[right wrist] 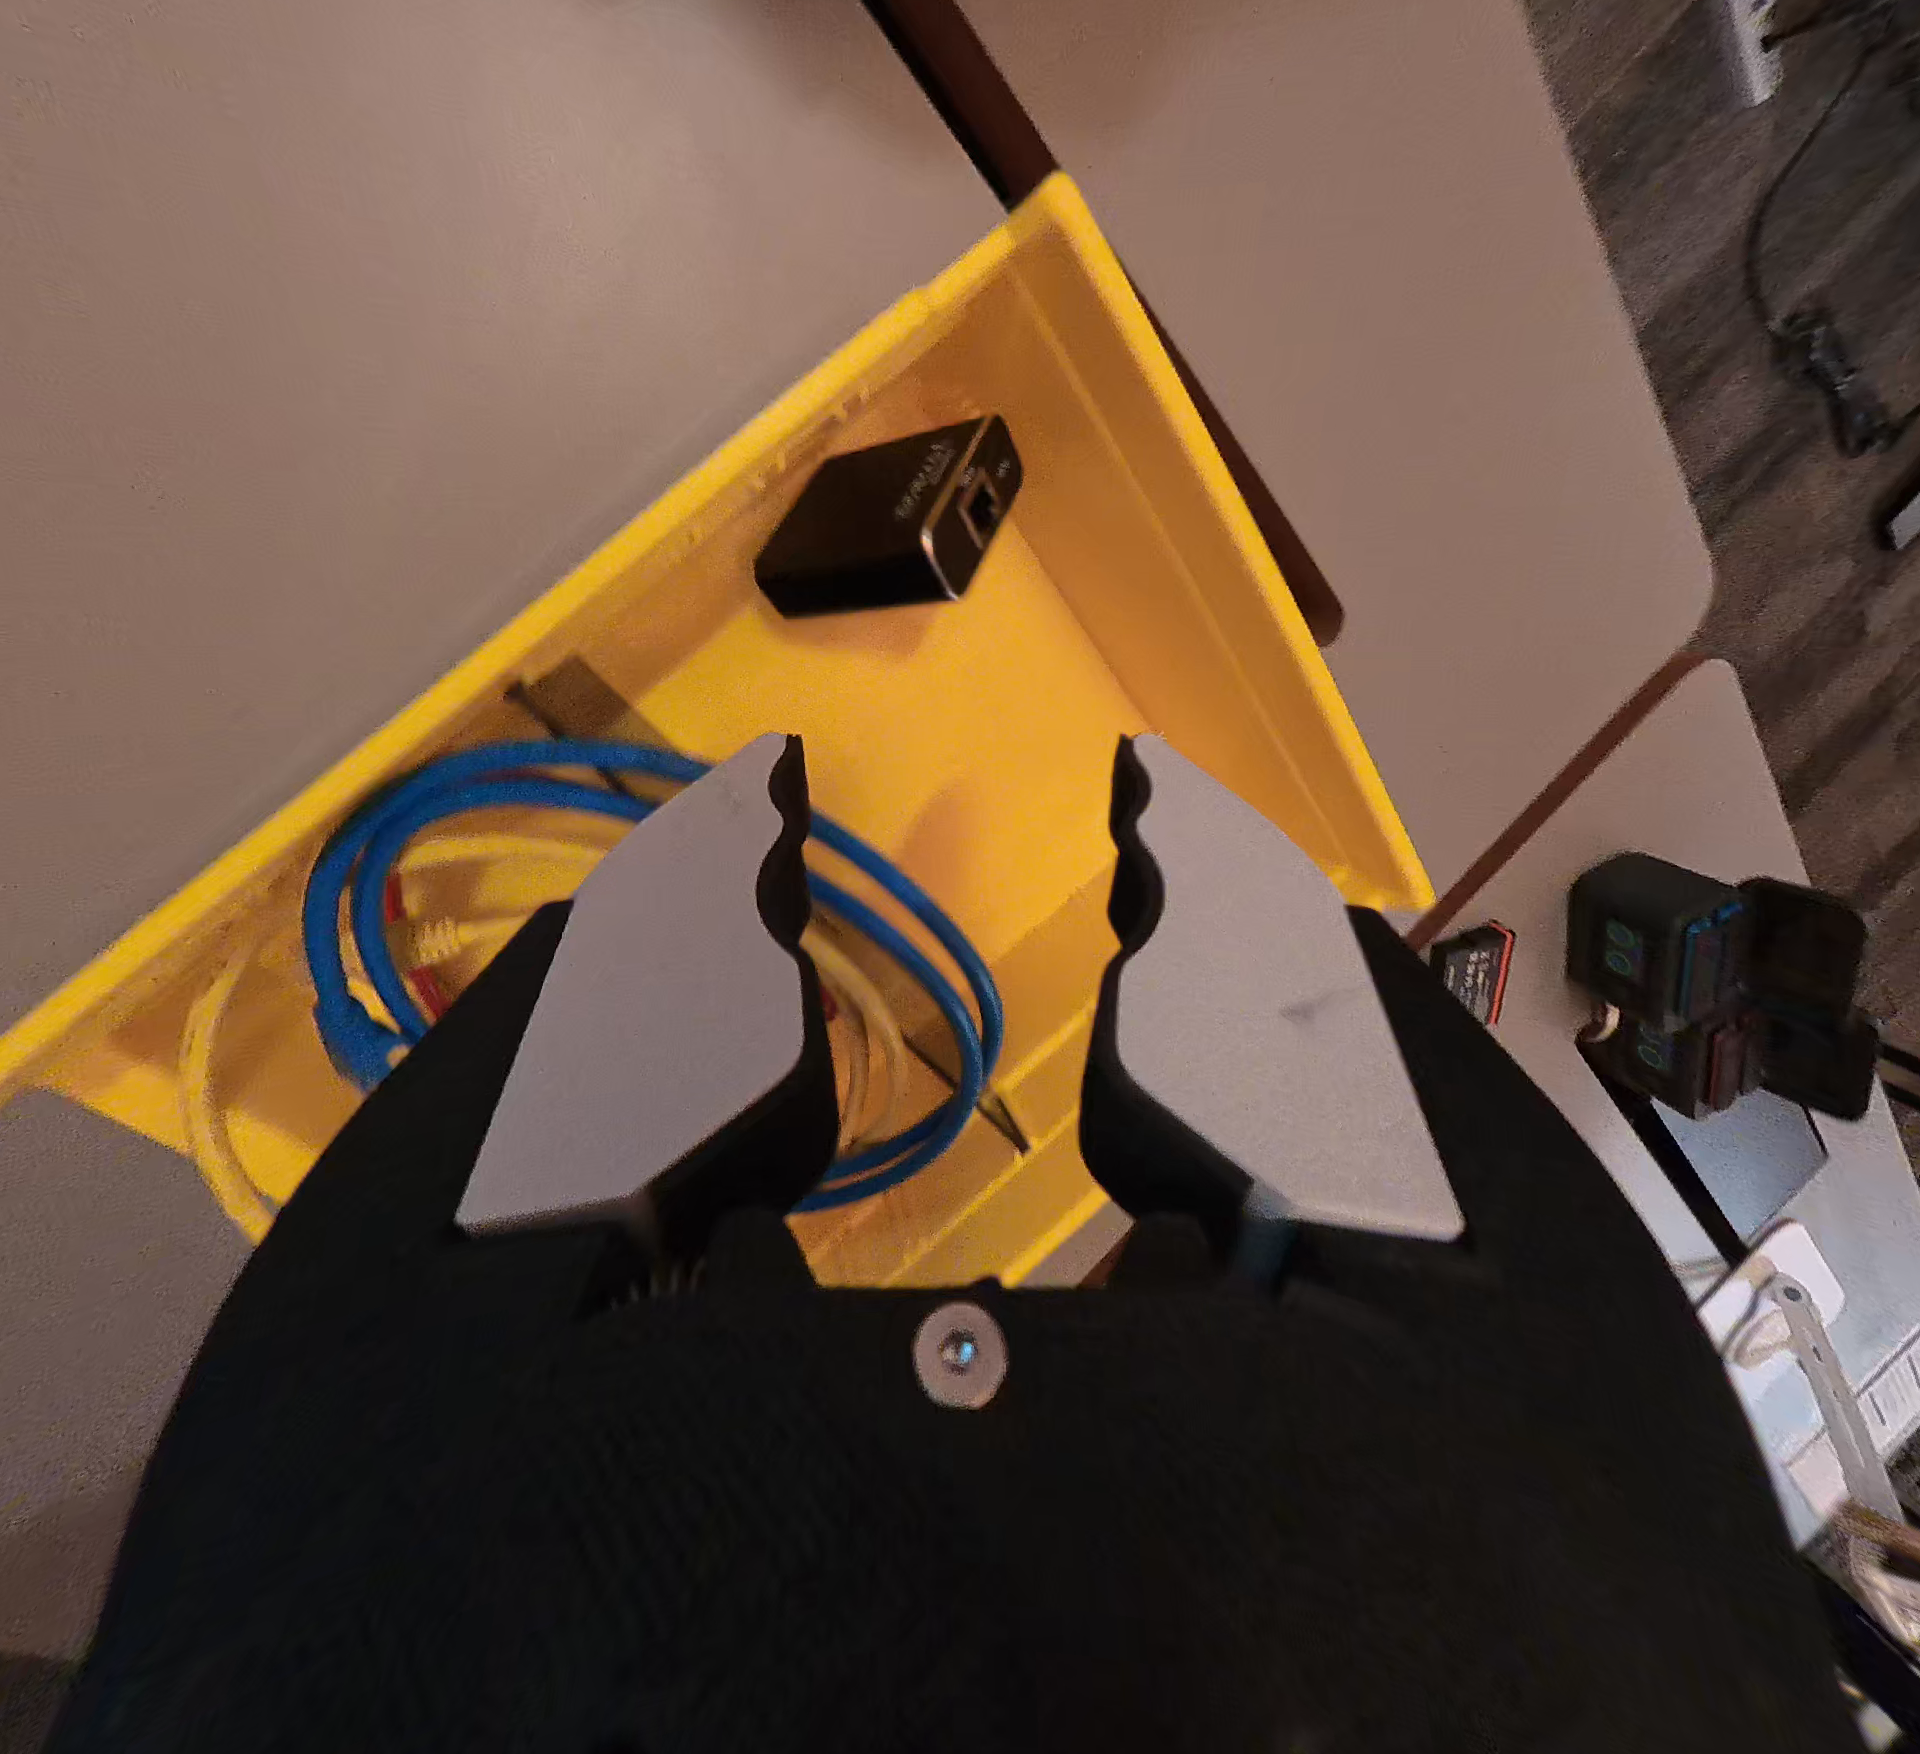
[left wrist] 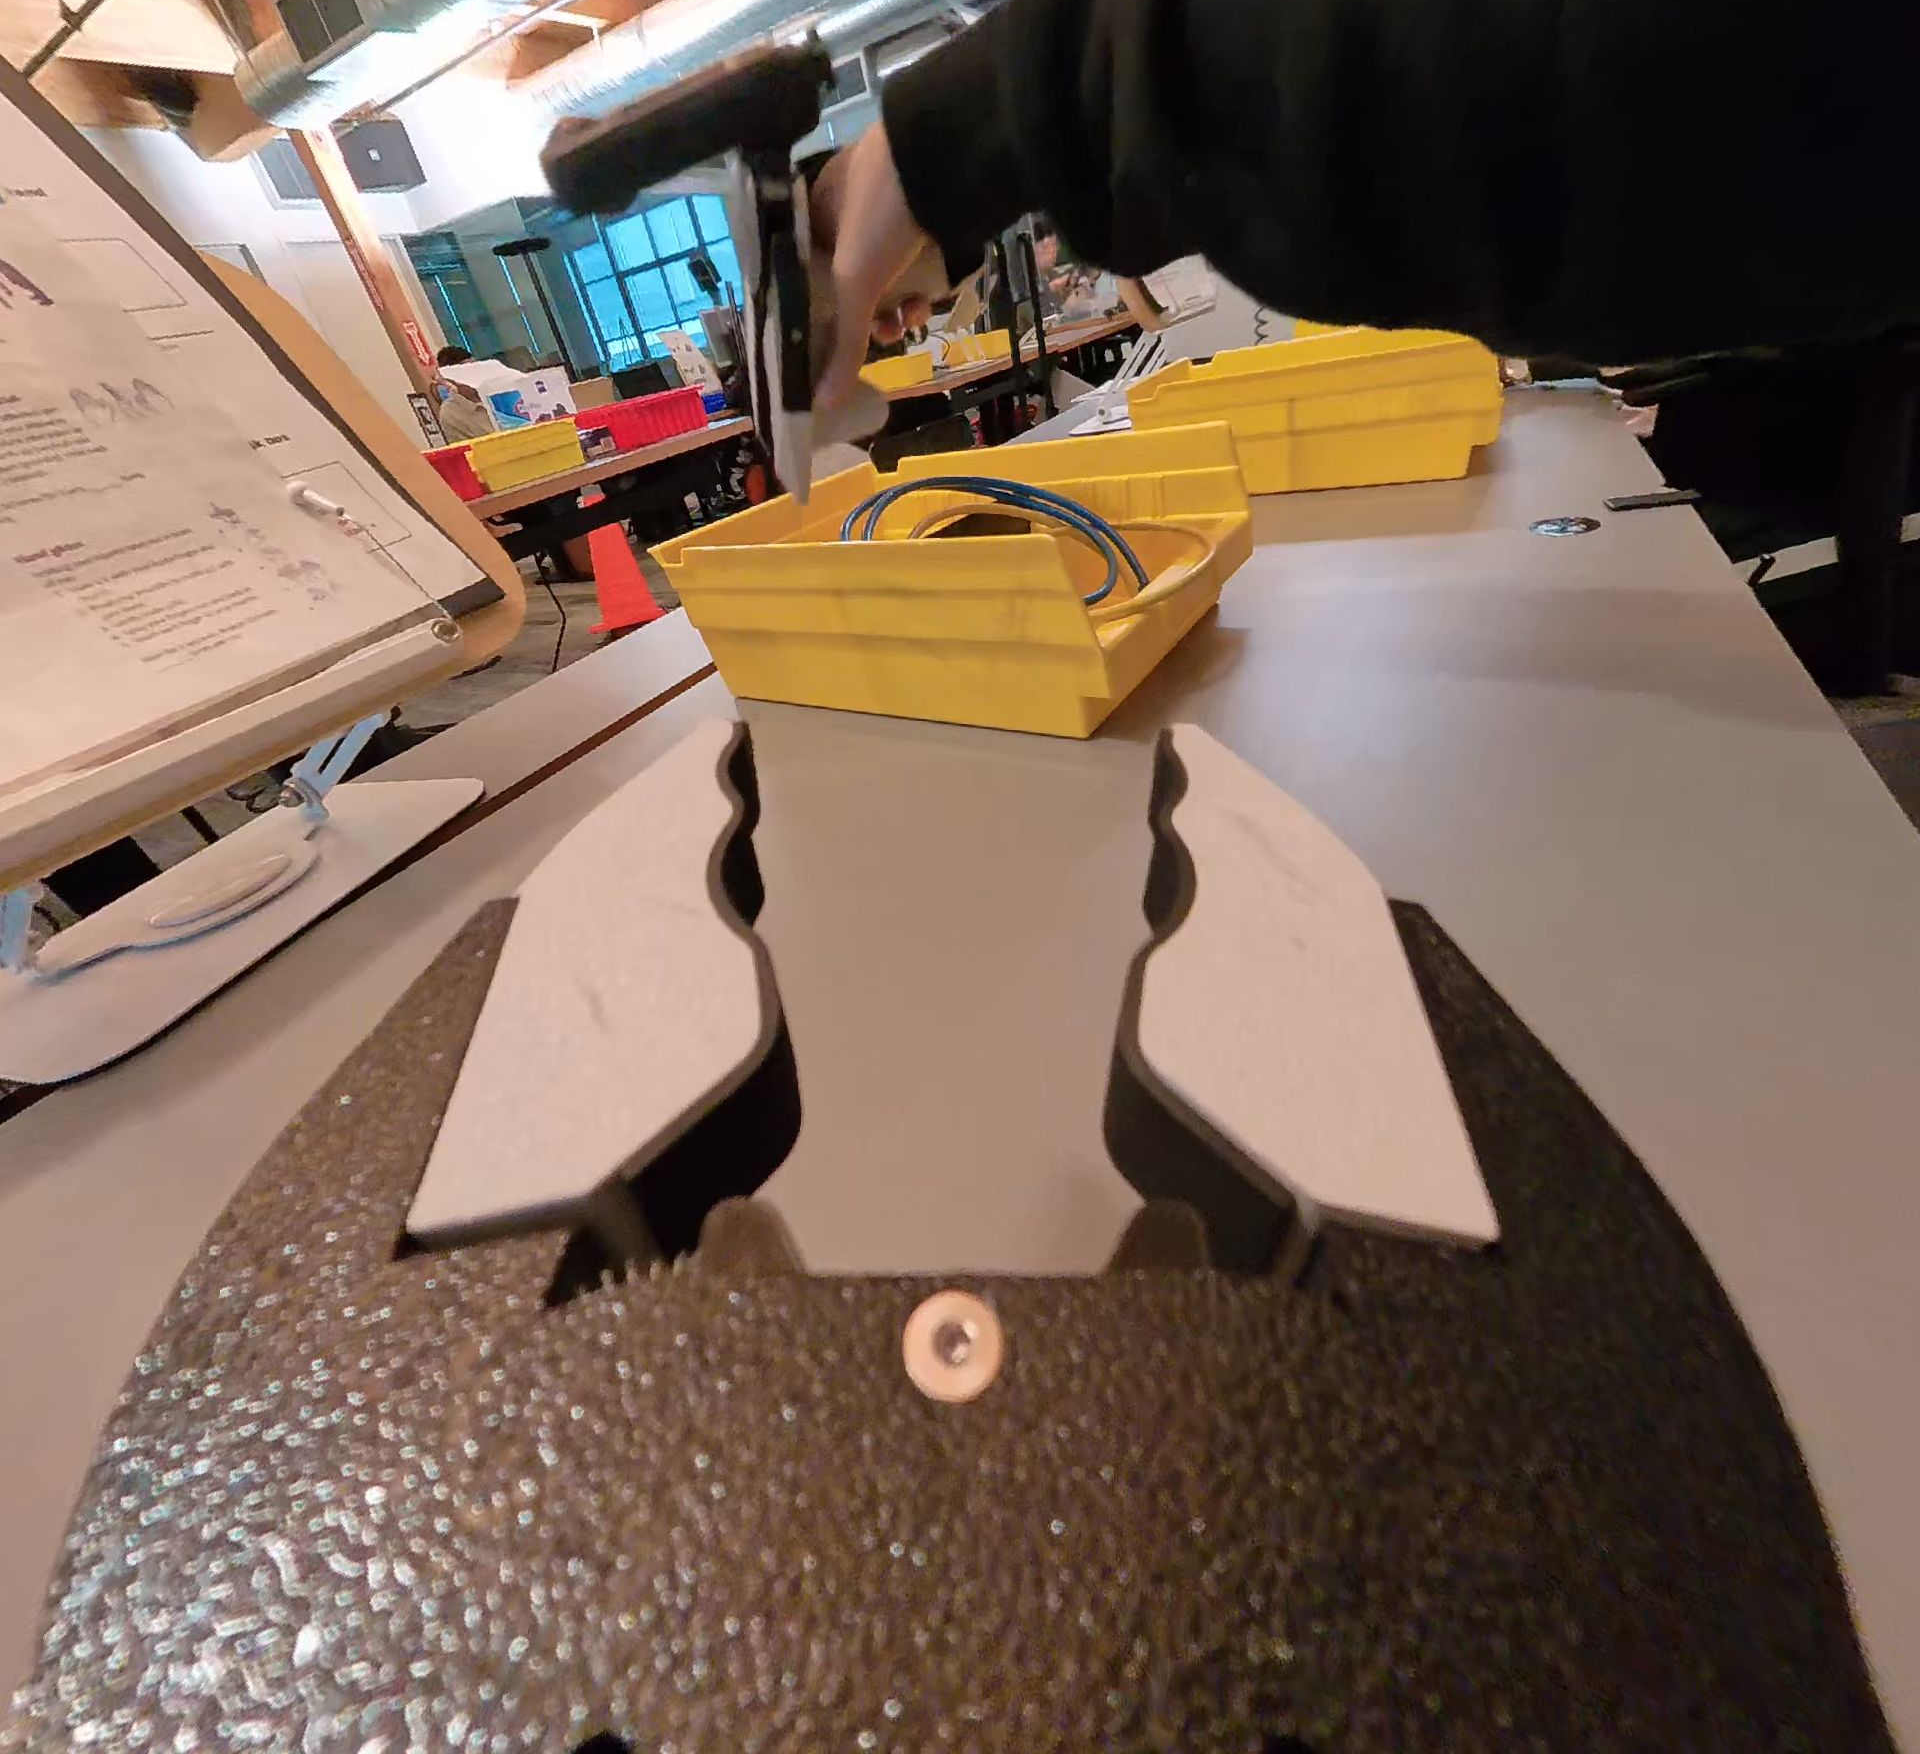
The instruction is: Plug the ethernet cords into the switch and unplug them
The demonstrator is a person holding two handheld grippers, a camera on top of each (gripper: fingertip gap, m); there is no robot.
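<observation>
The right gripper [right wrist: 951,748] hangs above the yellow bin [right wrist: 1226,499], pointed steeply down into it, with its jaws spread and nothing between them. That height and angle make sense as a way to look over the contents before committing to one item. Inside the bin, the switch [right wrist: 883,509] — a small black box with a port on its metal end face — lies near one end wall. The blue ethernet cord [right wrist: 935,935] sits coiled at the other end, looped together with a yellow cord [right wrist: 208,1060]; the coils keep the loose lengths contained, though they also leave the plugs buried among the loops. Switch and cords lie apart, so nothing is plugged in yet.

The left gripper [left wrist: 951,748] is held low over the desk [left wrist: 1455,769], just short of the bin's near wall, jaws spread and empty. It appears to be waiting its turn, placed where it could reach in once the other has picked something. From the left wrist view the right gripper [left wrist: 800,457] shows farther off, gripped by a hand [left wrist: 862,250] in a black sleeve, its tip just over the bin's far rim.

To the left, a document stand [left wrist: 208,499] props printed sheets at a reading angle. More yellow bins [left wrist: 1330,416] sit farther along the desk.

The likely next step is drawing out the switch or a plug end — tangled coils could drag along.
</observation>
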